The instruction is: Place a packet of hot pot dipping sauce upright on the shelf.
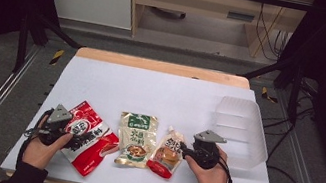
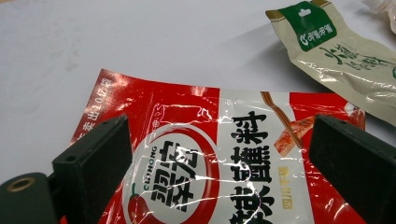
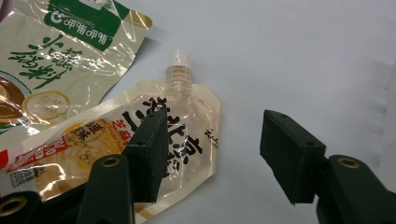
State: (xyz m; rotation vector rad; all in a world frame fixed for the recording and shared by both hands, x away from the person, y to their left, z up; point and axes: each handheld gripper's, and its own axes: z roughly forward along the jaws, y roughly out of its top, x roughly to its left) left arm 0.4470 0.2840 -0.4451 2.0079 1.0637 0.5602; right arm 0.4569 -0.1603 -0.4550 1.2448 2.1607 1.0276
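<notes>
Three sauce packs lined up on the table [image 1: 161, 91]

Left gripper [image 1: 72, 140] hangs spread wide over the red pack [image 2: 219, 154]; right gripper [image 3: 212, 156], fingers also released, beside the spout pouch [image 3: 116, 144].

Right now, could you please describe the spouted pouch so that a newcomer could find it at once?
On the white table, three packets lie in a row along the near edge. The spouted pouch is the rightmost, beside the right gripper. Unlike its flat neighbours, it has a clear screw cap on top.
</notes>
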